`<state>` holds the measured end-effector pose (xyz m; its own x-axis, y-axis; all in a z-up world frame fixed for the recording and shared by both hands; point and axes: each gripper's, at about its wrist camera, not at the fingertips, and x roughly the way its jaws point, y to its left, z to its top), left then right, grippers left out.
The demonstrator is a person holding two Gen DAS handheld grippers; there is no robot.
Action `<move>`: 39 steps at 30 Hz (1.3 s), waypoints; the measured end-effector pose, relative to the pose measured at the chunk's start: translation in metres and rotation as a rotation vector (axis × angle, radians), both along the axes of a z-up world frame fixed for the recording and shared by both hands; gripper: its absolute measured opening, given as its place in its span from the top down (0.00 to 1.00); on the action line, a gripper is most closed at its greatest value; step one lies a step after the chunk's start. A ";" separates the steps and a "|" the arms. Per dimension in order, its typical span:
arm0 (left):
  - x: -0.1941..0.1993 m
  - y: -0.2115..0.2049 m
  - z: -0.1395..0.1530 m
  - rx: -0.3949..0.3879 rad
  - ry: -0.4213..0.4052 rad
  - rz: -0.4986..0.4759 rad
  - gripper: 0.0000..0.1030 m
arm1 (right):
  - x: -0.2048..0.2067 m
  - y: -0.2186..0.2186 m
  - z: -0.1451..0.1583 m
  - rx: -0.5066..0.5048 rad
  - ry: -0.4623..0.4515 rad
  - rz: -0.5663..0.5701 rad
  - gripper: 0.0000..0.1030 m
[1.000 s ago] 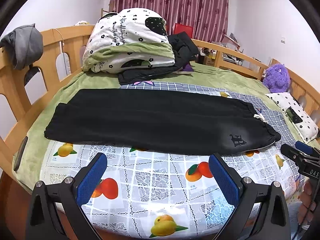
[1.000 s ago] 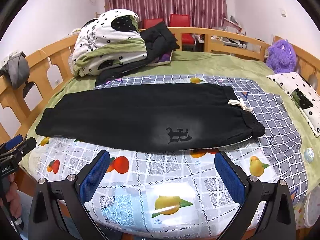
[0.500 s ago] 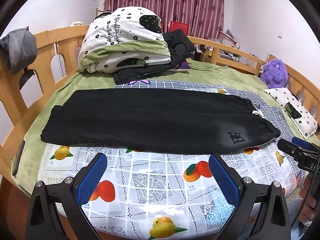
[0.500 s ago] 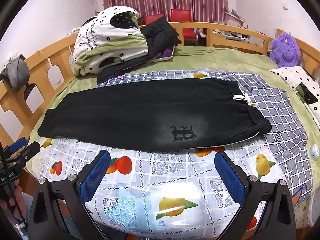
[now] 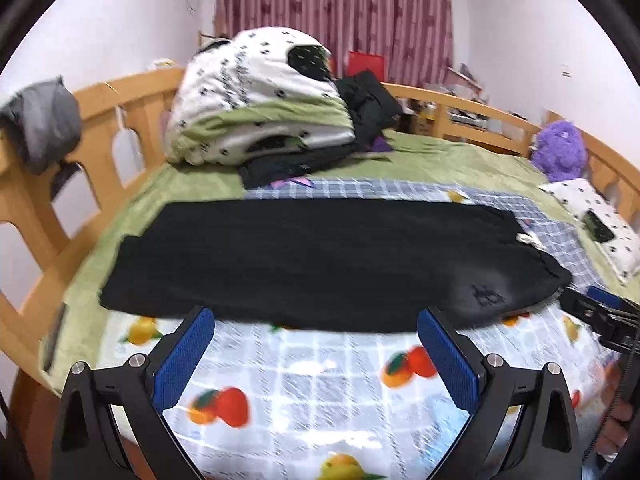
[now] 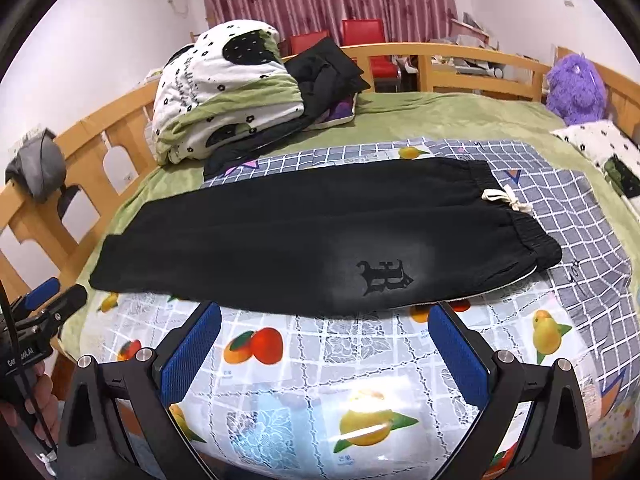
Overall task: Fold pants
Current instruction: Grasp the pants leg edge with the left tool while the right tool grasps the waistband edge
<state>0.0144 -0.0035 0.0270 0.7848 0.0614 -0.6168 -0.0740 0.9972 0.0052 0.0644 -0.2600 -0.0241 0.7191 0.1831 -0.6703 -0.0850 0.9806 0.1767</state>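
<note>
Black pants lie flat across the bed, folded lengthwise, leg cuffs at the left, waistband with a white drawstring at the right. They also show in the right wrist view, with a dark letter logo near the front edge. My left gripper is open and empty, just short of the pants' front edge. My right gripper is open and empty, just short of the front edge below the logo. Each gripper shows at the side of the other's view.
The pants rest on a fruit-print sheet over a green blanket. A folded quilt and dark clothes lie at the back left. A wooden bed rail runs around. A purple plush toy and a pillow sit right.
Both grippers have moved forward toward the pants' front edge, so the pants look larger and closer. The jaws stay open. The pants have not moved.
</note>
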 end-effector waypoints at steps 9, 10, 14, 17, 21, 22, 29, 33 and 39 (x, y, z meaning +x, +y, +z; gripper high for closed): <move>0.017 0.043 0.004 0.001 -0.026 0.081 0.00 | 0.015 -0.025 0.025 -0.030 -0.114 -0.057 0.01; 0.020 0.047 0.002 0.001 -0.023 0.081 0.00 | 0.019 -0.031 0.024 -0.029 -0.116 -0.057 0.01; 0.032 0.059 -0.011 -0.002 -0.013 0.074 0.01 | 0.030 -0.053 0.017 -0.068 -0.094 -0.091 0.02; 0.046 0.071 -0.027 -0.013 0.077 0.091 0.01 | 0.036 -0.068 0.007 -0.077 -0.077 -0.128 0.05; 0.050 0.096 -0.052 -0.062 0.121 0.123 0.01 | 0.049 -0.077 -0.014 -0.039 -0.013 -0.127 0.12; 0.051 0.102 -0.057 -0.073 0.132 0.139 0.01 | 0.051 -0.078 -0.020 -0.039 0.001 -0.129 0.12; 0.055 0.150 -0.111 -0.216 0.205 0.222 0.02 | 0.055 -0.097 -0.066 0.010 0.066 -0.138 0.12; 0.063 0.171 -0.143 -0.339 0.231 0.225 0.09 | 0.062 -0.113 -0.099 0.088 0.124 -0.159 0.15; 0.085 0.193 -0.176 -0.464 0.224 0.224 0.20 | 0.081 -0.131 -0.134 0.234 0.168 -0.209 0.16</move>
